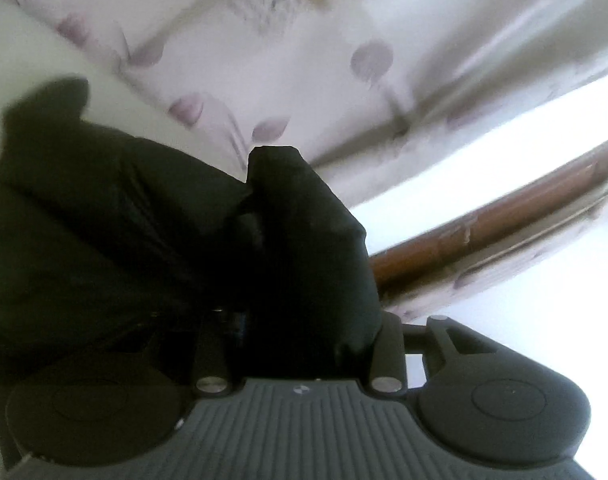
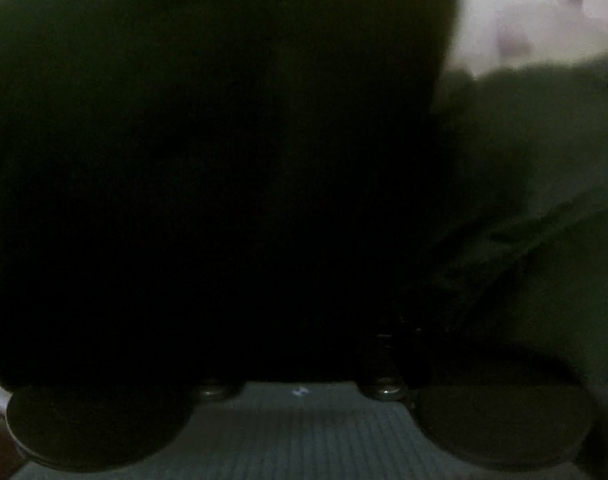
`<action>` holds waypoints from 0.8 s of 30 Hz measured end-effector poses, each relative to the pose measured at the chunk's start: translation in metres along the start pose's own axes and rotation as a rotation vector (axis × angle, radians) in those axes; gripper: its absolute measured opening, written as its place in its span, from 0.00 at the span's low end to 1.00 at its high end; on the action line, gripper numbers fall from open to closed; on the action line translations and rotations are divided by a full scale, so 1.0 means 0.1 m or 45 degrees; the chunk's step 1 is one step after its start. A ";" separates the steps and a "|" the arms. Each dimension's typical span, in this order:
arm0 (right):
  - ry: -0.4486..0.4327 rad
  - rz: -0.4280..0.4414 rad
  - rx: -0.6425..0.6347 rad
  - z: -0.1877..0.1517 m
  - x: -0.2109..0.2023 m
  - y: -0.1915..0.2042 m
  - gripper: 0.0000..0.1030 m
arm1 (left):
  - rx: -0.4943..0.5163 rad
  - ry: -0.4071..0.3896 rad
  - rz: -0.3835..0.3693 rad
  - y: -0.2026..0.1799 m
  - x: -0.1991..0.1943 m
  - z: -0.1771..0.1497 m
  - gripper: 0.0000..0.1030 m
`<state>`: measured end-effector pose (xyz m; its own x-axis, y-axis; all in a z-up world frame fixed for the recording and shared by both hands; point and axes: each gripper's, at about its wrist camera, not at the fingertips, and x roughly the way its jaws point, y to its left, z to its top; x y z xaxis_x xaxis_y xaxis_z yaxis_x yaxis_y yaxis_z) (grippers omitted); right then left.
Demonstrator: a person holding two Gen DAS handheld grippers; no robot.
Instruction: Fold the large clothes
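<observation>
Both grippers buried in dark cloth!
Left gripper [image 1: 263, 264] jaws clamp the cloth [image 1: 103, 220]; right gripper [image 2: 299, 320] jaws together, hidden under it.

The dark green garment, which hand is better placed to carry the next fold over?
Probably the left. The left gripper has the dark green cloth garment bunched around its fingers, with the pale dotted bedsheet in clear sight. The right gripper's view is smothered by fabric, so it cannot aim.
</observation>
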<state>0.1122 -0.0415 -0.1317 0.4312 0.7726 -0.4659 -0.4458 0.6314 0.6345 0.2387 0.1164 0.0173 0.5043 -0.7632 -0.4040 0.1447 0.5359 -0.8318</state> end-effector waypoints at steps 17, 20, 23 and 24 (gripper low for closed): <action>0.154 0.385 0.247 -0.39 -0.63 -0.64 0.01 | 0.132 0.080 -0.086 -0.21 1.06 -0.81 0.60; 0.202 0.395 0.255 -0.42 -0.87 -0.72 0.01 | 0.153 0.019 -0.206 -0.12 1.13 -0.90 0.64; 0.214 0.404 0.277 -0.54 -1.40 -0.91 0.31 | 0.254 -0.065 -0.282 -0.02 1.08 -1.07 0.68; 0.193 0.386 0.296 -0.59 -1.62 -1.00 0.55 | 0.287 -0.097 -0.305 -0.01 1.07 -1.13 0.68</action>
<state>0.0406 -0.2257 -0.1558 0.1792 0.9333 -0.3113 -0.3385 0.3556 0.8712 0.1968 -0.0066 -0.0682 0.4943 -0.8523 -0.1707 0.4470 0.4177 -0.7910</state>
